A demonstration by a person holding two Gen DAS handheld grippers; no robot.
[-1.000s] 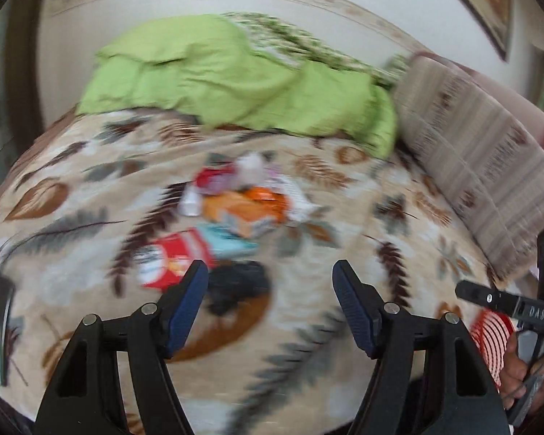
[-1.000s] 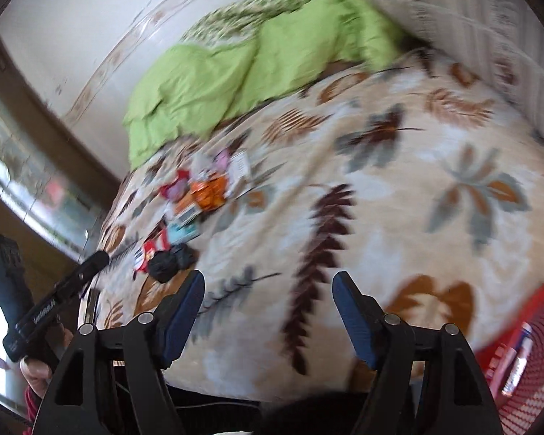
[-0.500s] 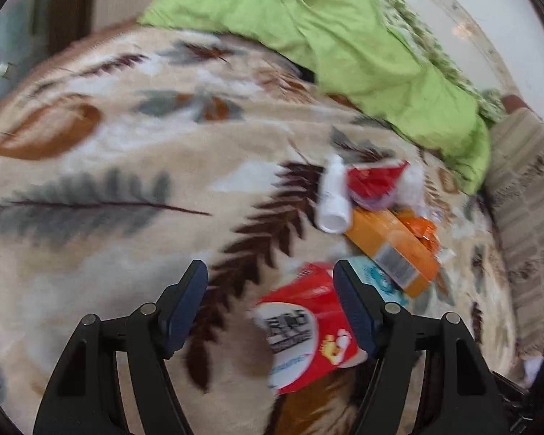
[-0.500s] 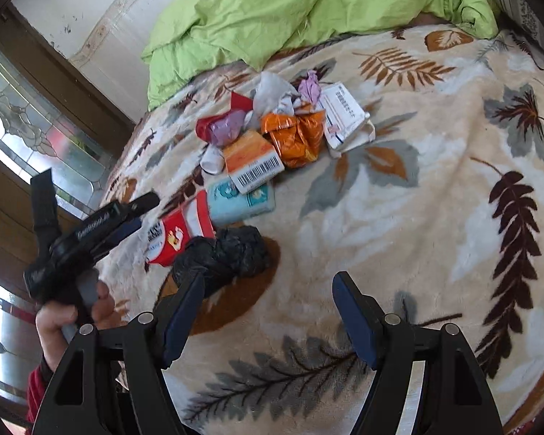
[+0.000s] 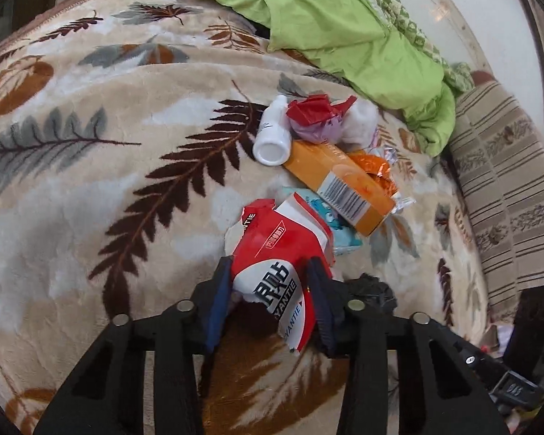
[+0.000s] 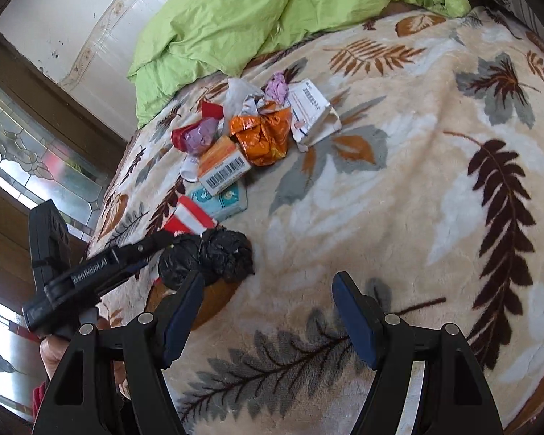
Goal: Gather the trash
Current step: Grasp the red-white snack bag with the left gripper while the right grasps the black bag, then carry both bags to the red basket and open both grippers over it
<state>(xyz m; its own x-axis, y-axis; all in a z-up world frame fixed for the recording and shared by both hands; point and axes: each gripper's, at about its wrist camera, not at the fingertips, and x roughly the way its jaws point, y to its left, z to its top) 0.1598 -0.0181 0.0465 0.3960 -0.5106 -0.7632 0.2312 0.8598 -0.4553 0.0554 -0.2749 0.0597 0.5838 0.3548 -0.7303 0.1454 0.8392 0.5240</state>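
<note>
Left gripper (image 5: 270, 295) is closing, its pads pressing the red-and-white packet (image 5: 281, 250) lying on the leaf-patterned blanket (image 5: 90, 188). Right gripper (image 6: 266, 311) hangs released, empty, beside the crumpled black bag (image 6: 214, 253).

Torn red-and-white paper carton (image 5: 279, 253) — lower centre, crumpled, beside an orange barcoded box (image 5: 341, 185) and a black crumpled bag (image 6: 210, 253).

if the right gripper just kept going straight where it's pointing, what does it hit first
Probably bare leaf-print blanket: nothing lies between the open right gripper. The black crumpled bag sits just off its left finger.
</note>
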